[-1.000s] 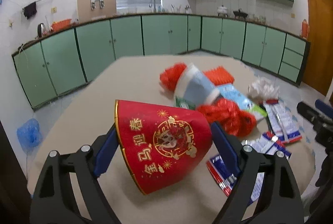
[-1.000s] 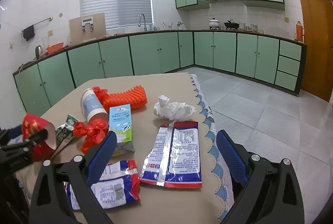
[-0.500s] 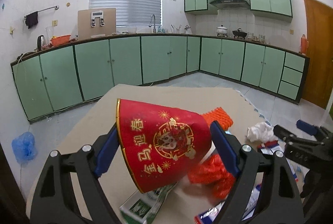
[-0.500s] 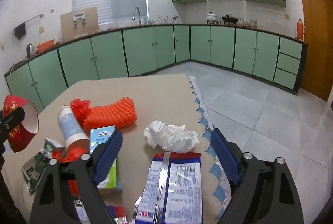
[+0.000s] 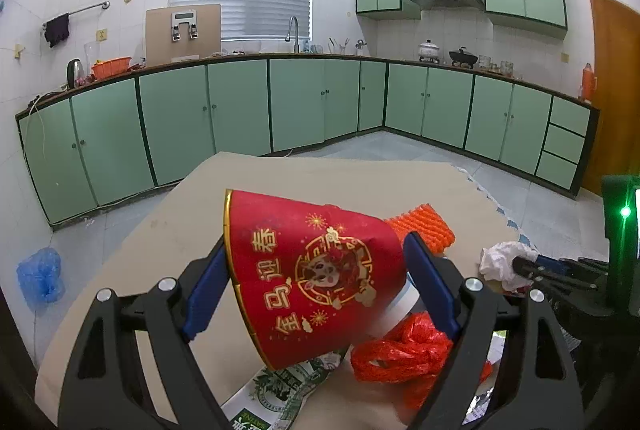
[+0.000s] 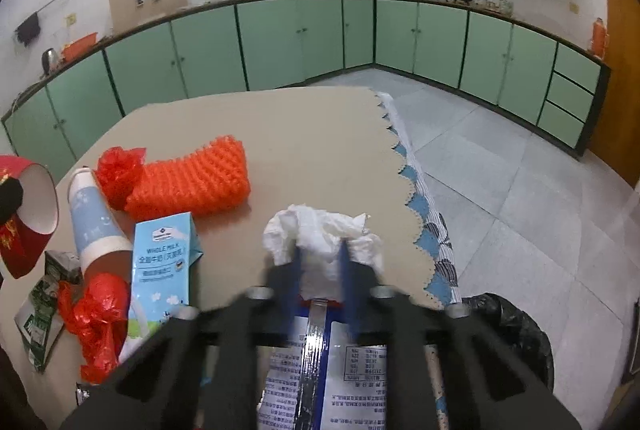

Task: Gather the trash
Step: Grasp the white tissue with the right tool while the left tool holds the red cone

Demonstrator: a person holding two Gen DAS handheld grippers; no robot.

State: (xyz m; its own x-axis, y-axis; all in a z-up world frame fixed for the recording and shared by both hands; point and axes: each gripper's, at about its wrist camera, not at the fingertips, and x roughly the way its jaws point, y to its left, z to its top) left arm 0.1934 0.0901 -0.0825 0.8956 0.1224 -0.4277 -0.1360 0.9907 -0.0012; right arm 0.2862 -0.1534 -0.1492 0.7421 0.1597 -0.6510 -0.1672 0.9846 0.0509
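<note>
1. The left gripper (image 5: 314,284) held a red paper cup (image 5: 312,274) on its side between its blue pads, its jaws wide around the tapering wall; the cup bore glossy gold characters and a round emblem, with a gold band at the rim.
2. The right gripper (image 6: 318,262) was closing its jaws on a crumpled white tissue (image 6: 320,230), the soft wad bulging out around both blue fingers, at the near right part of the surface (image 6: 304,134).
3. The surface was a flat beige sheet with a scalloped blue-and-white cloth edge.
4. On it lay an orange foam net sleeve (image 6: 188,182) with a bumpy weave, and beside it a knot of crinkled red plastic film (image 6: 120,166).
5. A pale blue paper cup (image 6: 94,222) lay tipped over next to a light blue milk carton (image 6: 164,258), which lay flat.
6. A second wad of red plastic film (image 6: 98,318) sat by a flattened green carton (image 6: 38,310).
7. Shiny blue-and-white printed wrappers (image 6: 340,370) lay beneath the right gripper.
8. A black-lined bin (image 6: 516,330) stood on the tiled floor just off the surface's edge.
</note>
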